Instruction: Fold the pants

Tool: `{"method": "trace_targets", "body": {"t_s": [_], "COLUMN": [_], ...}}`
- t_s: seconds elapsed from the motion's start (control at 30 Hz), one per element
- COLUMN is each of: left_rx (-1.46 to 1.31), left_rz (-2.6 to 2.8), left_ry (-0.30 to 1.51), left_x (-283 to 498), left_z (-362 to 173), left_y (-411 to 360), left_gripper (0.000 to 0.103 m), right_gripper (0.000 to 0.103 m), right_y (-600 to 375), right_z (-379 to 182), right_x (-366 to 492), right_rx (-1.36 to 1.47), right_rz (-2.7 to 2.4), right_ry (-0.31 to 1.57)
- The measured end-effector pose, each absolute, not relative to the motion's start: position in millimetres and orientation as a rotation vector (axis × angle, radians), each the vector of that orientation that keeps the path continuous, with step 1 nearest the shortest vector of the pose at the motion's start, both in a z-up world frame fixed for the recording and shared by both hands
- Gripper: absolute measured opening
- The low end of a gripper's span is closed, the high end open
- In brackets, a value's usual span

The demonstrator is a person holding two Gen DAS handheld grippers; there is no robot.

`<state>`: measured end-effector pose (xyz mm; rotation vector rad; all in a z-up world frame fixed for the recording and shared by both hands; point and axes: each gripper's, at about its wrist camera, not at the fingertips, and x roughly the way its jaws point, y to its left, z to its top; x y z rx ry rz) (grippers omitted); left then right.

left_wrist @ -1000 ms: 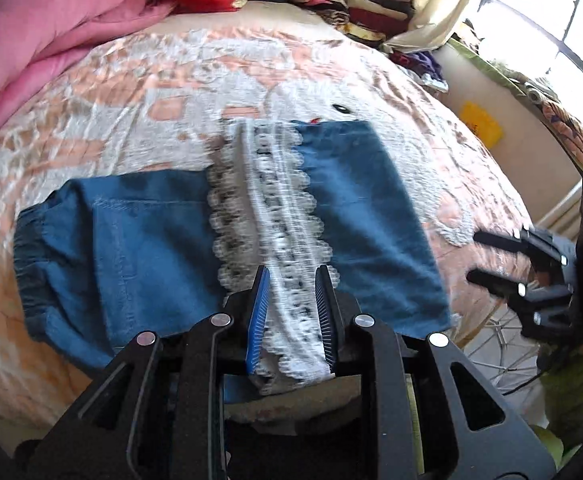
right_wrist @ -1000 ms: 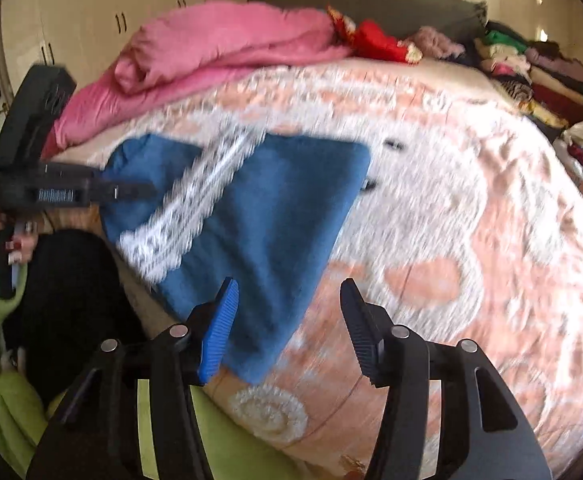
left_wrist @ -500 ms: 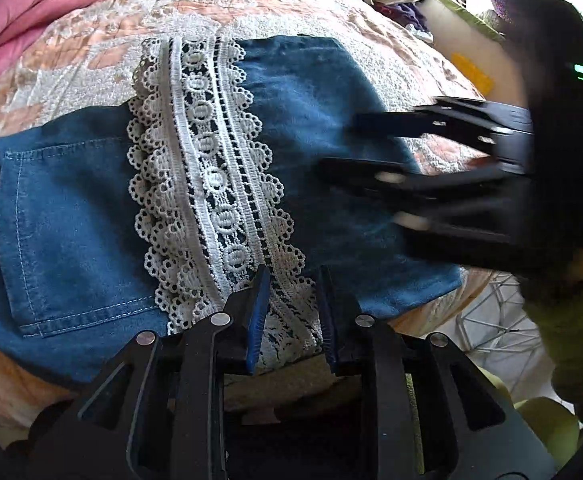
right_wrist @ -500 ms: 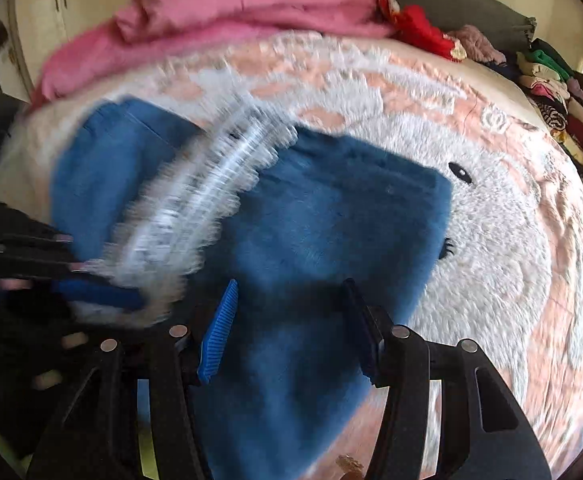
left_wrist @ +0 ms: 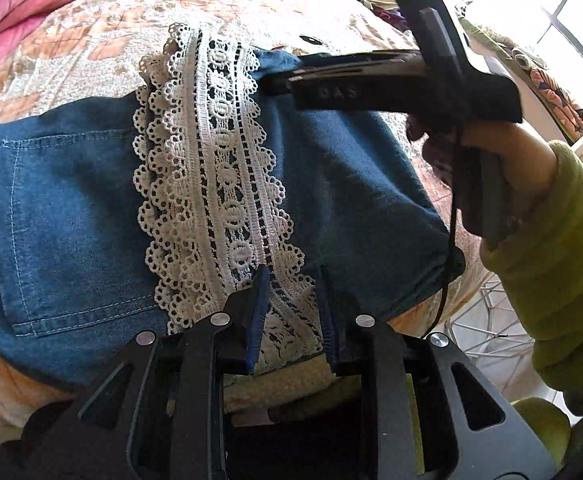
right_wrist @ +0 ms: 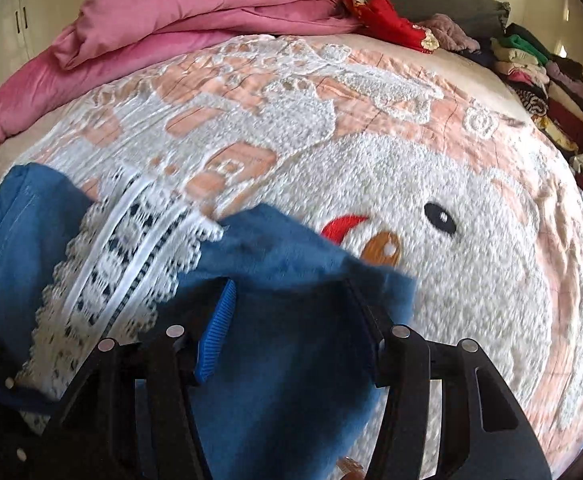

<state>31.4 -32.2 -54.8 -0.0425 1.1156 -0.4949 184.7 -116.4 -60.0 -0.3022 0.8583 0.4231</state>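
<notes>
Blue denim pants (left_wrist: 71,220) with a white lace hem band (left_wrist: 211,184) lie folded on the bed. My left gripper (left_wrist: 291,312) is open, its jaws either side of the lace band's near end. My right gripper (right_wrist: 291,320) is open over the dark blue folded leg (right_wrist: 283,360), near its far corner; the cloth lies between its fingers. In the left wrist view the right gripper (left_wrist: 287,76) reaches over the leg's far edge, held by a hand in a green sleeve.
The bed has a peach and white cartoon blanket (right_wrist: 431,184). A pink duvet (right_wrist: 171,20) lies at the far left. Stacked folded clothes (right_wrist: 551,80) sit at the far right. The bed's right edge drops to a wire rack (left_wrist: 483,320).
My right gripper has moved forward across the folded leg to its far corner. My left gripper has come closer to the lace band and stays at its near end.
</notes>
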Motion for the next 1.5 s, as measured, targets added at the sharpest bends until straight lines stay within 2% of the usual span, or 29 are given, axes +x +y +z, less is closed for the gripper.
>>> {"method": "trace_targets", "body": {"t_s": [0.2, 0.33, 0.47, 0.73, 0.9, 1.0, 1.23, 1.33, 1.37, 1.4, 1.43, 1.5], "left_rx": [-0.049, -0.055, -0.036, -0.036, -0.032, -0.027, -0.045, -0.045, -0.046, -0.049, -0.052, -0.056], "left_rz": [-0.498, -0.494, -0.463, -0.454, -0.442, -0.423, -0.388, -0.374, -0.37, -0.364, -0.359, -0.341], "left_ry": [1.108, 1.081, 1.062, 1.073, 1.065, 1.058, 1.027, 0.999, 0.991, 0.983, 0.977, 0.962], "left_x": [30.1, 27.6, 26.3, 24.5, 18.2, 16.2, 12.8, 9.8, 8.8, 7.8, 6.6, 4.9], "left_z": [-51.2, -42.3, -37.0, -38.7, -34.8, -32.9, -20.5, -10.9, -8.3, -5.7, -3.2, 2.8], "left_y": [-29.2, -24.9, -19.7, -17.1, -15.3, -13.5, -1.6, 2.9, 4.2, 5.9, 7.5, 11.3], "left_gripper": [0.018, 0.03, 0.032, 0.032, 0.032, 0.039, 0.041, 0.052, 0.053, 0.057, 0.062, 0.071], "right_gripper": [0.055, 0.055, 0.055, 0.055, 0.056, 0.056, 0.056, 0.056, 0.061, 0.072, 0.093, 0.095], "right_y": [-127.4, -148.0, -156.8, -140.4, -144.3, -147.9, -156.3, -165.3, -167.5, -170.1, -171.3, -172.8], "right_z": [-43.2, -19.4, -10.6, -55.1, -72.5, -71.0, -64.7, -51.8, -47.5, -39.8, -34.6, -22.8], "right_x": [182.6, 157.5, 123.7, 61.1, 45.1, 39.2, 25.5, 18.2, 17.6, 15.6, 14.9, 12.6], "right_rx": [-0.222, -0.145, -0.123, -0.272, -0.262, -0.242, -0.215, -0.163, -0.15, -0.134, -0.129, -0.129], "right_rz": [0.434, 0.466, 0.526, 0.57, 0.555, 0.553, 0.552, 0.559, 0.562, 0.56, 0.55, 0.533], "right_ry": [0.828, 0.781, 0.767, 0.887, 0.927, 0.944, 0.967, 0.939, 0.927, 0.905, 0.889, 0.852]}}
